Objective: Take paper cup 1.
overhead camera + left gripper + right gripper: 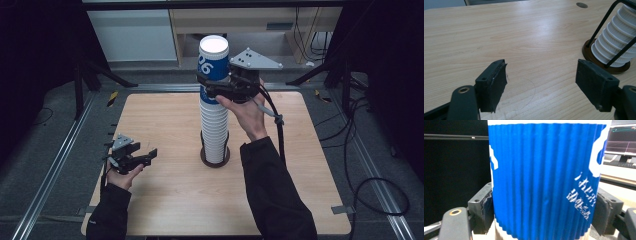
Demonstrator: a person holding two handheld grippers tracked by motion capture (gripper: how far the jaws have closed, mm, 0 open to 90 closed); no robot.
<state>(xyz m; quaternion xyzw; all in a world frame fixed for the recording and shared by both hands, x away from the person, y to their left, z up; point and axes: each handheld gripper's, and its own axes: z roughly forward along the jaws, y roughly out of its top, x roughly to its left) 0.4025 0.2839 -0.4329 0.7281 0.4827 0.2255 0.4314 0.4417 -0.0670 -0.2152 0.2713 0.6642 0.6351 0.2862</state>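
in the high view, your right hand-held gripper (210, 85) is raised over the middle of the wooden tabletop (165, 200), its jaws clamped on the sides of the blue paper cup (213, 60) that sits on top of the tall stack of white cups (214, 130). that stack stands upright in a dark round holder (204, 159) near the tabletop's centre. your left hand-held gripper (150, 156) is low at the left side of the tabletop, well apart from the stack, with nothing between its jaws.

in the left gripper view, the left hand-held gripper (541, 82) has its two black jaws parted over bare wood, holding nothing. the ribbed white cups (614, 42) and the brown holder base (621, 70) with its thin black rods stand off to the right.

in the right gripper view, the right hand-held gripper (544, 207) presses a pad against each side of the blue ribbed cup (541, 177), which stands upright between them. white lettering runs down its right part.
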